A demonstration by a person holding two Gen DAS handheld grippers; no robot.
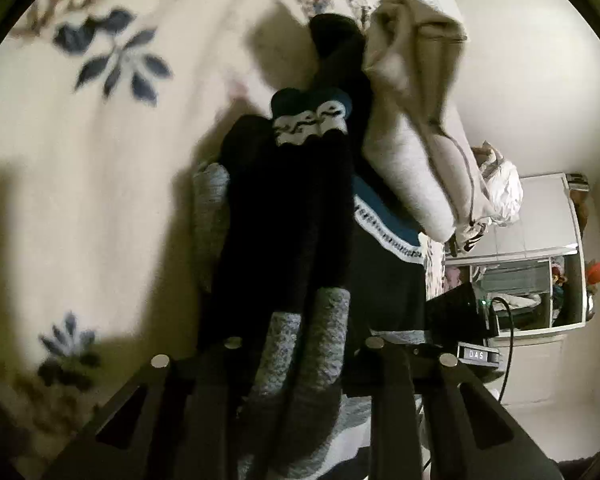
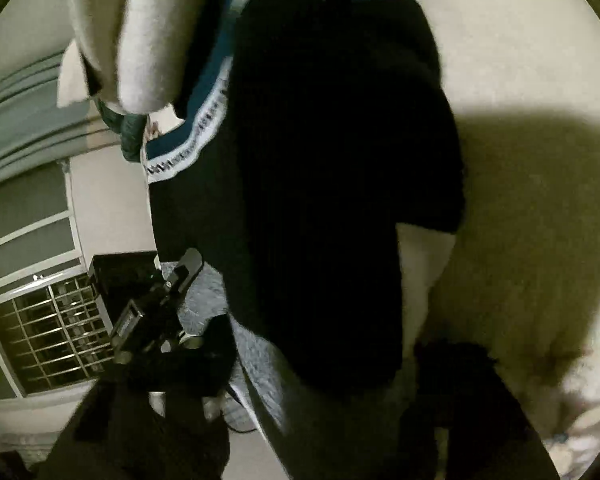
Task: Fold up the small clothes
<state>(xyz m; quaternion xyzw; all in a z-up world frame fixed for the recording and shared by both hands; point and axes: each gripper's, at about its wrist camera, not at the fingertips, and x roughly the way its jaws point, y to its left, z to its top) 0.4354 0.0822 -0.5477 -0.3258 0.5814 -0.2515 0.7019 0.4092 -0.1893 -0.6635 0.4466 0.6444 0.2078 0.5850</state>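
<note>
Black socks with grey toes and teal-and-white patterned cuffs (image 1: 296, 216) hang in front of the left wrist view, over a cream bedsheet with blue flowers (image 1: 80, 168). My left gripper (image 1: 300, 364) has its fingers (image 1: 204, 400) either side of the grey toe ends and looks shut on them. In the right wrist view the same black sock fabric (image 2: 320, 184) fills the middle, and my right gripper (image 2: 320, 420) is mostly hidden beneath it. My left gripper's body (image 2: 160, 312) shows at lower left there.
A pile of beige and grey clothes (image 1: 416, 128) lies beyond the socks on the bed. To the right are a white wardrobe with a mirror (image 1: 532, 256) and a black box (image 1: 456, 312). A barred window (image 2: 48, 328) and curtain (image 2: 24, 120) show on the left.
</note>
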